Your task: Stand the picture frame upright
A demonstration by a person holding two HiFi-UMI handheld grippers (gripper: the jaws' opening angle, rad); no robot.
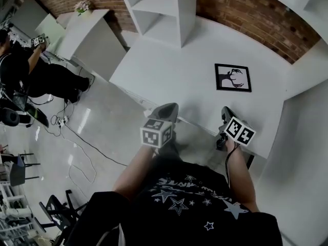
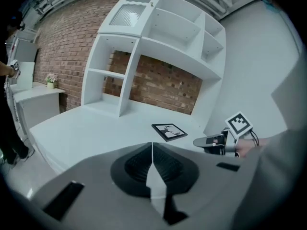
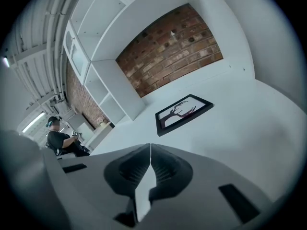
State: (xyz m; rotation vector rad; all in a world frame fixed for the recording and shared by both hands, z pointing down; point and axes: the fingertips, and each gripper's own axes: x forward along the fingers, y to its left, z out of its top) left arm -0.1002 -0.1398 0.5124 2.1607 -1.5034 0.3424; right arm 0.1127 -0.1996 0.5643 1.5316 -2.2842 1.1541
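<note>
Picture frame (image 1: 233, 78): flat, untouched; you have everything left.
Left hand-held gripper (image 2: 152, 150): closed, empty.
Right hand-held gripper (image 3: 150, 152): closed, empty.

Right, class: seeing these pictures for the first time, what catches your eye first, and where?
A black picture frame lies flat on the white desk, toward its far right. The left gripper and right gripper hover shut and empty at the near edge. A brick wall stands behind.
</note>
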